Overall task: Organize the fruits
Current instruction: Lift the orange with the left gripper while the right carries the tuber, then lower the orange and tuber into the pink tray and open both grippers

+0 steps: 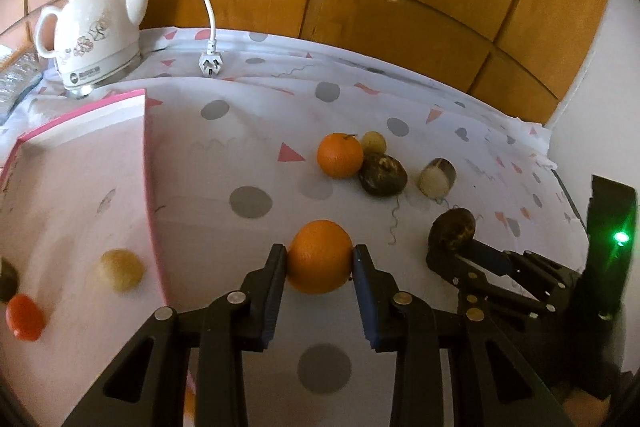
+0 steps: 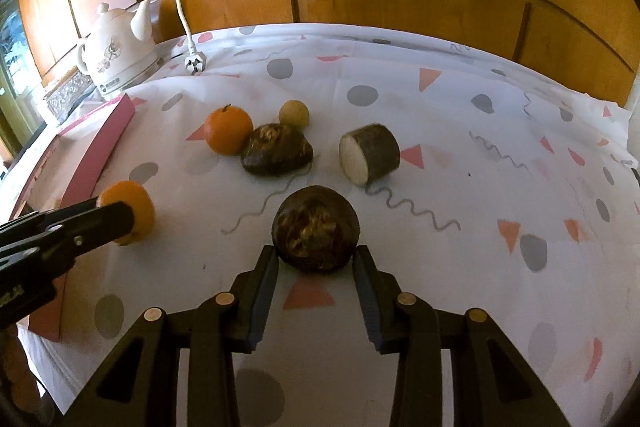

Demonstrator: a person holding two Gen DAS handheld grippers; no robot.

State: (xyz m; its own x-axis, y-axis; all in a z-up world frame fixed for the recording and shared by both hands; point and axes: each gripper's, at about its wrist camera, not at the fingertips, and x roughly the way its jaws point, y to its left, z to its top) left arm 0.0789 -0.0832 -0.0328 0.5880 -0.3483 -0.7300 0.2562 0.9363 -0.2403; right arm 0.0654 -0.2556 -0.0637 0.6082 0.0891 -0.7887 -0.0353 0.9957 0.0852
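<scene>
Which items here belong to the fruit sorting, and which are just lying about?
Job: orange in the left claw; dark round fruit at the right claw; second orange, dark lumpy fruit, small yellowish fruit, cut dark piece; pink box already holding fruit.

Lying about: white kettle, its plug, patterned tablecloth.
</scene>
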